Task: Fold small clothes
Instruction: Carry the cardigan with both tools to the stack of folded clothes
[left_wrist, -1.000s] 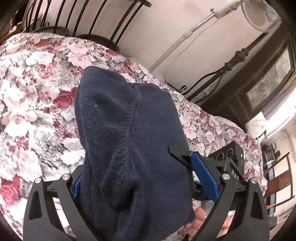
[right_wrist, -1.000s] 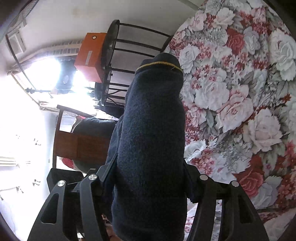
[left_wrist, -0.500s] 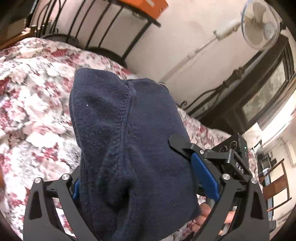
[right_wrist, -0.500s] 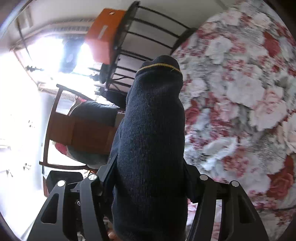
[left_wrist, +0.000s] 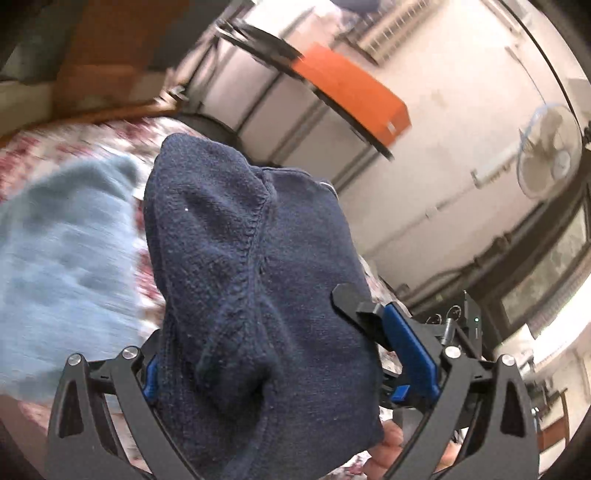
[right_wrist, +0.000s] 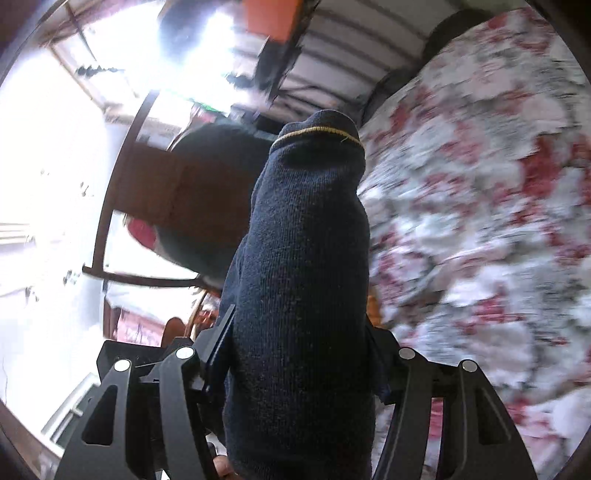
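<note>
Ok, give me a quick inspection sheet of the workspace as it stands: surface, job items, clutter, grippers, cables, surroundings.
Surface: floral bedspread, blurred in both views.
Job's things: navy sock with a yellow band near its tip, bunched between the right gripper's fingers; navy knit garment in the left gripper; whether they are one piece, cannot tell.
Clutter: light blue cloth on the bed.
Grippers: left gripper and right gripper each closed on navy fabric.
Cables: thin dark line across the wall, possibly a cable.
Surroundings: orange box on a black metal stand, standing fan, wooden chair, bright window.
</note>
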